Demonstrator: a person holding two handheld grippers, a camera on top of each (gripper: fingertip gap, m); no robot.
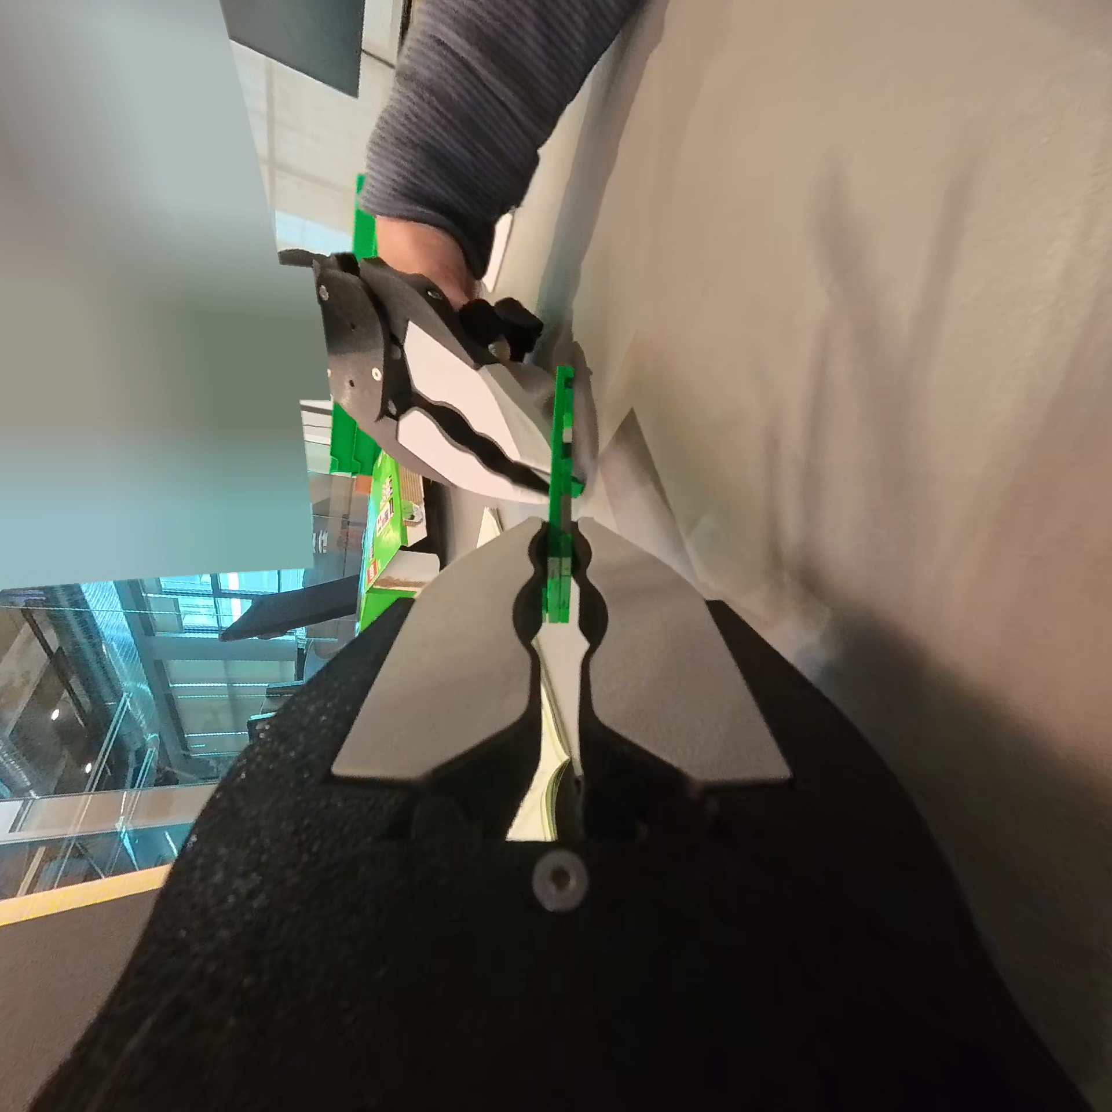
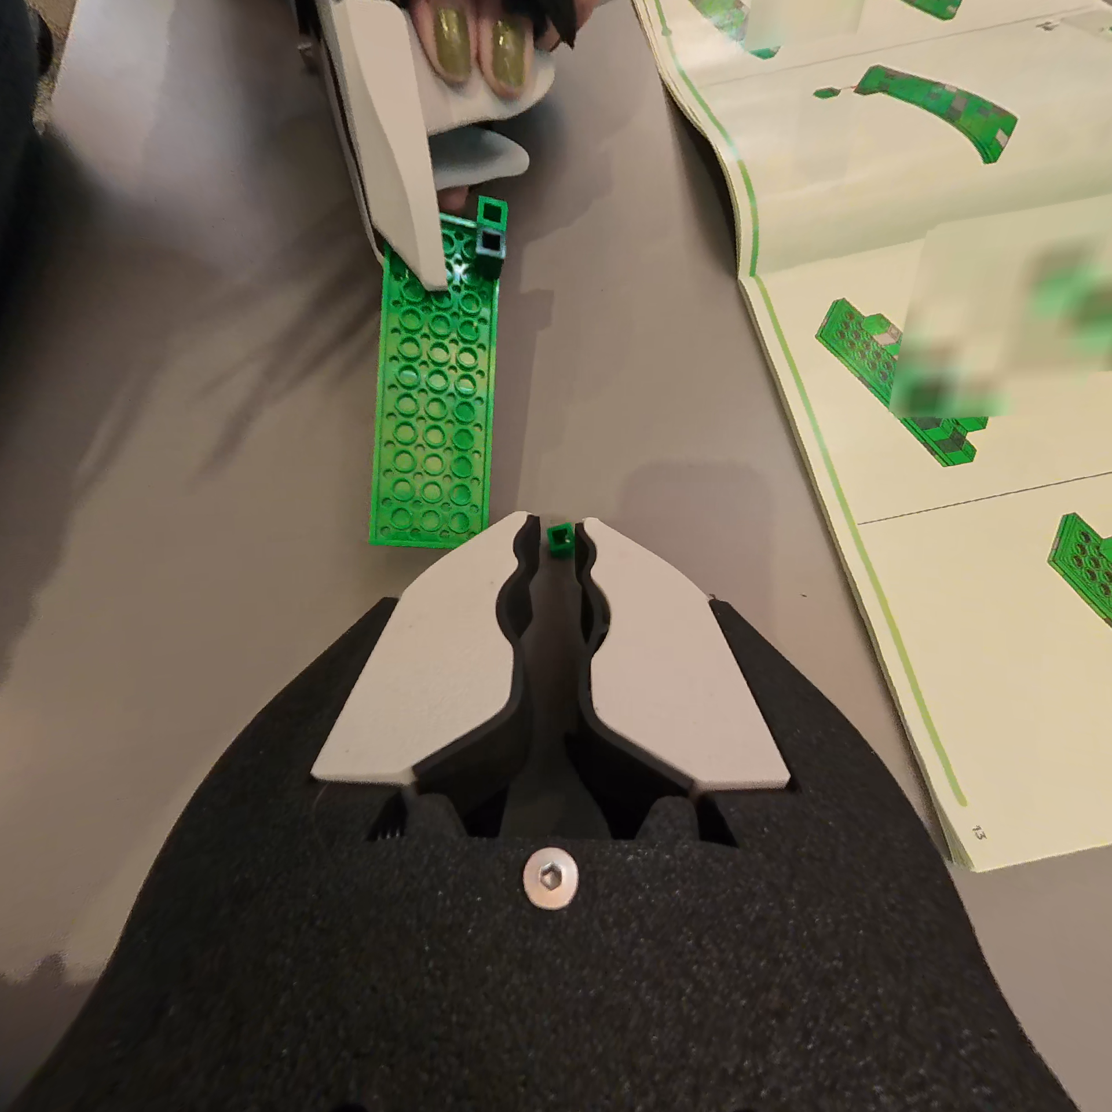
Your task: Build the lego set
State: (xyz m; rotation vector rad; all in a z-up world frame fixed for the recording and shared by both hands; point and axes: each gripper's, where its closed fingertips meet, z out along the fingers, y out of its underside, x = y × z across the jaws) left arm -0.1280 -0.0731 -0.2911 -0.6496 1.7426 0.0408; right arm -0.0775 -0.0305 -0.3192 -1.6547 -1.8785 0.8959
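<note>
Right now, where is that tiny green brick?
In the right wrist view, the tiny green brick sits pinched at the tips of the right gripper, just right of the near end of the long green plate, with the instruction booklet farther right.

Right gripper (image 2: 561, 529) pinching small green brick (image 2: 561, 540); left gripper (image 2: 415, 265) clamping green plate (image 2: 433, 409), underside up; booklet (image 2: 902, 541) right.

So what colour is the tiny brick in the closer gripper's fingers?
Green. The tiny brick shows best in the right wrist view.
</note>
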